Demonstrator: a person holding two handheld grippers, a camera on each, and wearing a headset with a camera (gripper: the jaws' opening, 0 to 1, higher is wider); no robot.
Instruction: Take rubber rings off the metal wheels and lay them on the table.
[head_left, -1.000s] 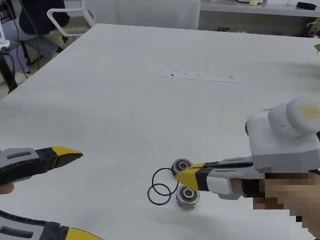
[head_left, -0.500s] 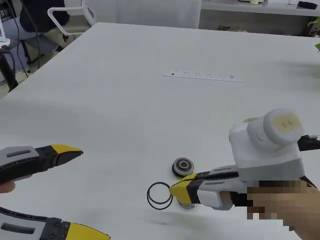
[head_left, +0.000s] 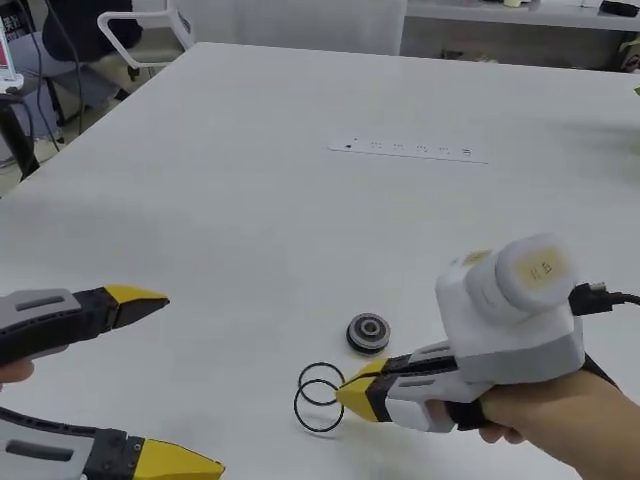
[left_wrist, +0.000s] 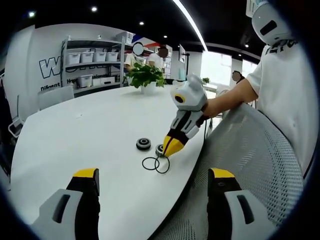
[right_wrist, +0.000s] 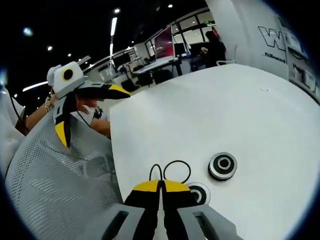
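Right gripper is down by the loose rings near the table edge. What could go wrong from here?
1. The right gripper, fingers shut, is right beside the two loose rings; pulling back could drag them off the nearby table edge.
2. It crowds the near wheel and could knock it rolling.

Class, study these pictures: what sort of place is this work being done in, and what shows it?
Probably an open-plan office or lab workspace: a large white table with a socket strip on it, shelves of storage bins along the wall, a potted plant, and an office chair nearby.
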